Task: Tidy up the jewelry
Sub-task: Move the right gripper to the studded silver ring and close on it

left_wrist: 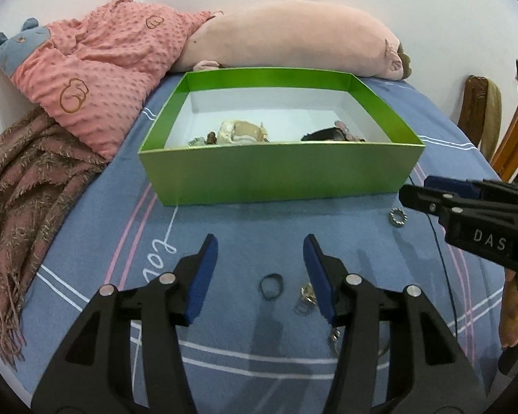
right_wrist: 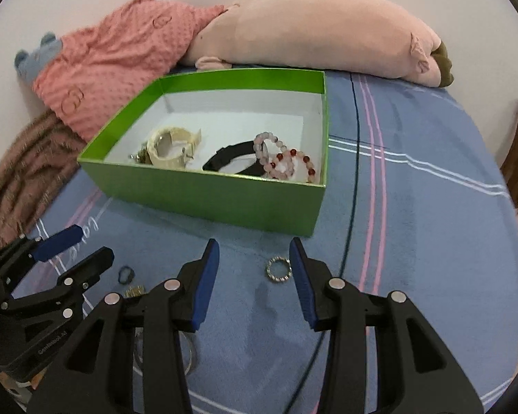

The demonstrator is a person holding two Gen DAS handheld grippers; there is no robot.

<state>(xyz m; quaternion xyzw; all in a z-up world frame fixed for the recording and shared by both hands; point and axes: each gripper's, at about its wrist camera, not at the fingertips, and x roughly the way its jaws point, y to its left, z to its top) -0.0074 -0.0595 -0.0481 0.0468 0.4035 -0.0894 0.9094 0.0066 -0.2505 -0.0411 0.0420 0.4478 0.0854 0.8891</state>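
A green box [left_wrist: 276,176] stands on the blue bedsheet and holds a cream watch [right_wrist: 171,148], a black band [right_wrist: 231,158] and beaded bracelets [right_wrist: 283,162]. My left gripper [left_wrist: 260,241] is open just above the sheet. A small dark ring [left_wrist: 271,286] lies between its fingers, untouched, and a small silver piece [left_wrist: 307,293] rests by its right finger. My right gripper [right_wrist: 253,243] is open too, and a silver beaded ring [right_wrist: 278,269] lies on the sheet close to its right finger. Each gripper shows in the other's view, the left gripper [right_wrist: 93,241] and the right gripper [left_wrist: 414,188].
A long pink plush pillow [left_wrist: 293,38], a dotted pink blanket [left_wrist: 103,69] and a brown fringed scarf [left_wrist: 24,179] crowd the back and left. A thin dark cord [right_wrist: 352,207] runs down the sheet at the right. A metal bangle [right_wrist: 190,355] lies partly under my right gripper.
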